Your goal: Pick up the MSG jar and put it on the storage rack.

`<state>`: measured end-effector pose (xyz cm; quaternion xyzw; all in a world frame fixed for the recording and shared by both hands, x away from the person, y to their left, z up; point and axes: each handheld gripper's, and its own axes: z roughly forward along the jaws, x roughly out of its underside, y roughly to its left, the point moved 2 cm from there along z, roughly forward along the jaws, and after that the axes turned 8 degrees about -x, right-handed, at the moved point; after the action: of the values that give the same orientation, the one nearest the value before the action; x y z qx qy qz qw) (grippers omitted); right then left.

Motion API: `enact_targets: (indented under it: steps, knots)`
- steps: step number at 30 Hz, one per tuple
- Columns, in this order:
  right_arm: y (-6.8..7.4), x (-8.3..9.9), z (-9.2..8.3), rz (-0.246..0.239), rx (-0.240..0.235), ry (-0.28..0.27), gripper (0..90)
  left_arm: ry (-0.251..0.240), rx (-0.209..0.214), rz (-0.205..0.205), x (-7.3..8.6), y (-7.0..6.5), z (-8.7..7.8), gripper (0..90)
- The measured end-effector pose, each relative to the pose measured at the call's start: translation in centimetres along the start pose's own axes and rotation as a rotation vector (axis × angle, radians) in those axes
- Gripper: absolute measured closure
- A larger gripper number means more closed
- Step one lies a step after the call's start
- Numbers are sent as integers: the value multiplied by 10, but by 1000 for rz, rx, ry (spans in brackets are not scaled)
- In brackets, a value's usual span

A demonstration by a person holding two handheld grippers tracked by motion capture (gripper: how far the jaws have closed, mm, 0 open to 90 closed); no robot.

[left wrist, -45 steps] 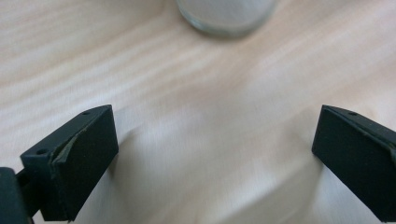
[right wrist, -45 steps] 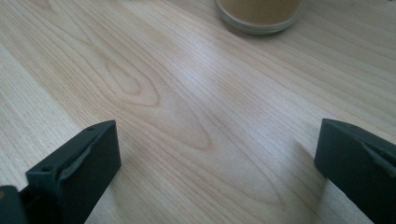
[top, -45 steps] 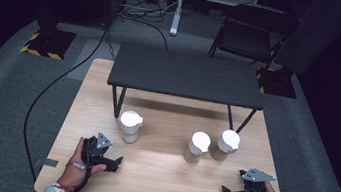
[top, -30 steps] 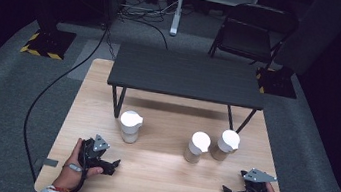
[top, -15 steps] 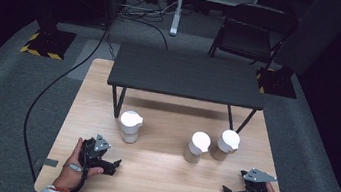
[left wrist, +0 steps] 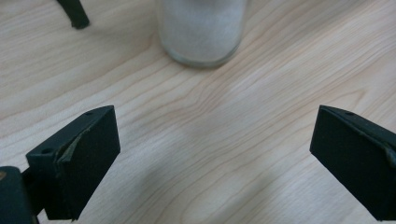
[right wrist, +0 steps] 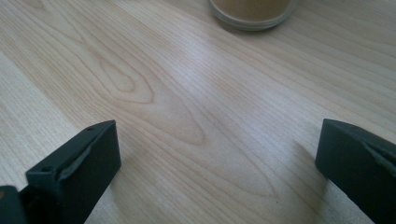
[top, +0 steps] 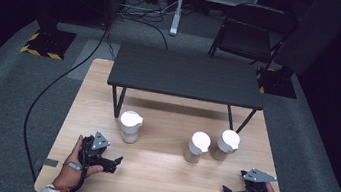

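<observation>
1. Pale wood, the tabletop carries everything in the high view. My left gripper rests near the front left corner and my right gripper near the front right corner, each in a hand, both pointing inward along the front edge. Three white-lidded jars stand across the middle: the jar of white powder toward the left side, just beyond my left gripper, and the two jars of tan powder, one near the centre and the other just beside it toward the right edge. A small black table stands over the tabletop's far half, its legs planted behind the jars.

2. Black, my left gripper's jaws stand wide apart in the left gripper view, with nothing between them but bare wood. The jar of white powder sits straight ahead, near but apart from the jaws. One leg of the small black table shows at the upper left.

3. Black again, my right gripper's jaws in the right gripper view are spread just as wide and hold nothing. The base of a tan jar stands ahead, well clear of both jaws.
</observation>
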<state>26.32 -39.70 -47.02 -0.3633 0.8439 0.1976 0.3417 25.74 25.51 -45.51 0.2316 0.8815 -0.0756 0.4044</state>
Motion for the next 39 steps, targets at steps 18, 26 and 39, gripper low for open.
enact_targets:
  steps: [18,26,39]
  knots:
    - [0,0,0,0,1,-1,0,-74,-5,3,-6,-3,-17,12]
    - [0,0,0,0,1,-1,0,-88,-8,29,-13,-4,-21,12]
    - [1,0,0,4,3,0,0,-119,-11,19,-25,-5,-26,11]
